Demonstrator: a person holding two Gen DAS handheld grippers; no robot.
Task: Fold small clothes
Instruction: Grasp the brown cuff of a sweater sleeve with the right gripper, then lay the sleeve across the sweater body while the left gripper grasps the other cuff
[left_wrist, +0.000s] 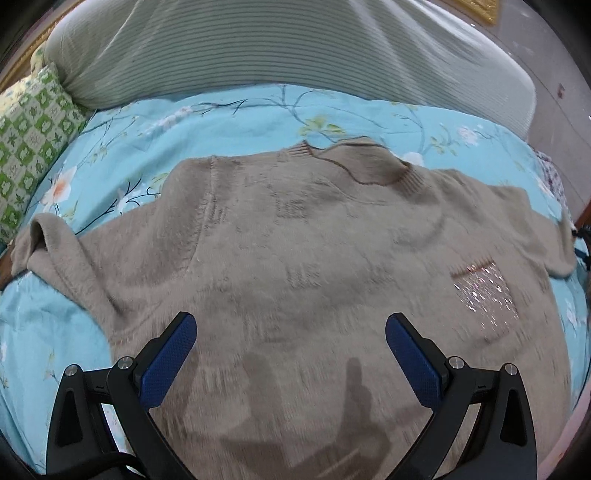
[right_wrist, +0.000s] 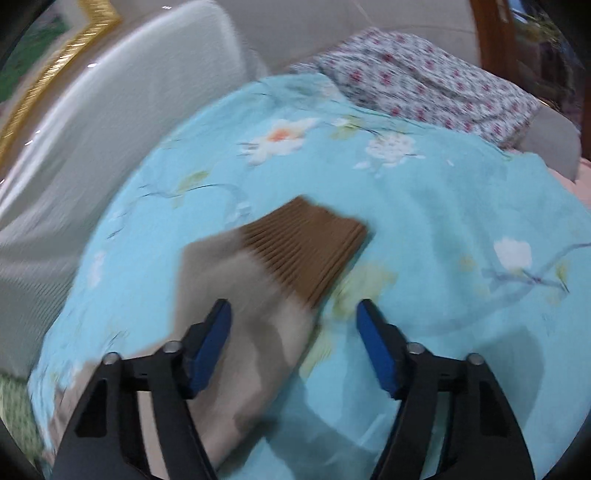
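A beige fuzzy sweater (left_wrist: 295, 258) lies spread flat across the middle of the left wrist view, on a bed covered by a light-blue flowered sheet (left_wrist: 229, 122). Its neckline points to the top of the frame, one sleeve trails off to the left edge, and a sparkly patch (left_wrist: 484, 291) sits at the right. The left claw (left_wrist: 290, 336) hangs over the lower part of the sweater with its blue pads spread wide, pinching nothing; its shadow falls on the knit at the bottom centre.

In the right wrist view, which is blurred, the other sleeve runs from the lower left up to the centre and ends in a brown ribbed cuff (right_wrist: 306, 247). The right claw (right_wrist: 293, 317) is spread wide too, its left pad over the sleeve, its right pad over bare sheet.

A grey ribbed cushion (left_wrist: 258, 48) fills the top, a green checked pillow (left_wrist: 29, 140) lies at the left edge, and a small-flowered cloth (right_wrist: 424, 85) is bunched at the upper right.
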